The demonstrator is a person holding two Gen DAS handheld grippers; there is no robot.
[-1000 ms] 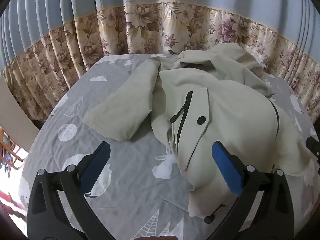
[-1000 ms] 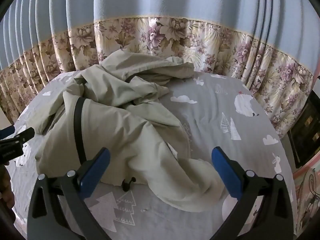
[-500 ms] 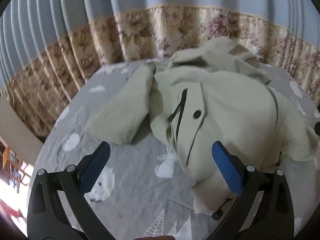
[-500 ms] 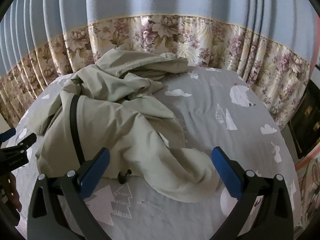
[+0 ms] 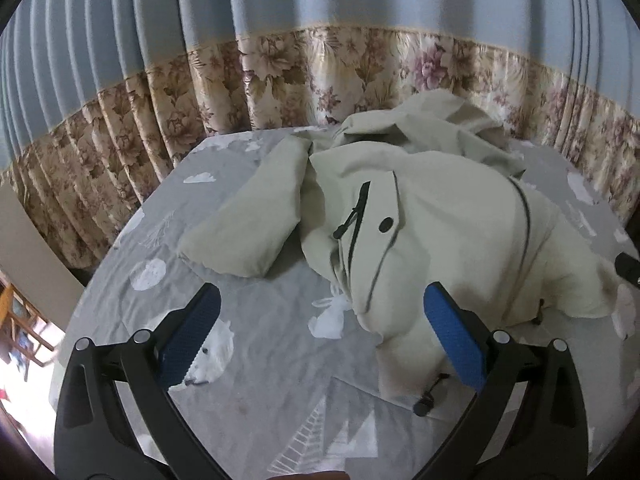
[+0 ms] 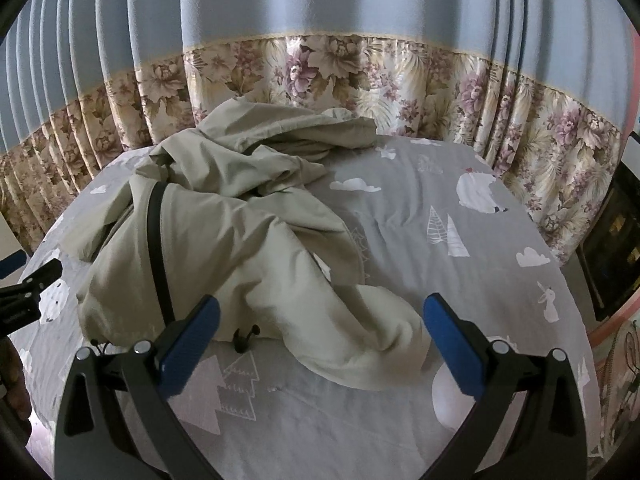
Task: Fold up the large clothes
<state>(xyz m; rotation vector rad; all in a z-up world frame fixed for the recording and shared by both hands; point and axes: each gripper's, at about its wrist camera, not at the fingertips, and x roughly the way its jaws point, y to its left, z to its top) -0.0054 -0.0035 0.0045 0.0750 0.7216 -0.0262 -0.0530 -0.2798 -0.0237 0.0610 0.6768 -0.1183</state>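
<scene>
The jacket [image 5: 440,224] lies crumpled and unfolded on the bed [image 5: 256,336], which is covered with a grey sheet printed with white clouds, trees and animals. In your left view one sleeve [image 5: 248,224] stretches out flat toward the left side of the bed, apart from the bunched body, and you can see a black zipper [image 5: 356,216] and a round black button [image 5: 386,225] on the front panel. Your left gripper [image 5: 320,332] is spread wide with nothing between its blue pads, hovering above the sheet just in front of the jacket's near edge. Your right gripper [image 6: 320,332] is likewise released and holds nothing; the pale near end of the jacket [image 6: 280,248] sits between its pads in the right view, but you cannot tell whether it touches them. A flowered curtain [image 6: 360,80] with a blue upper part hangs behind the bed. A black drawcord toggle [image 6: 244,338] rests on the sheet at the hem.
</scene>
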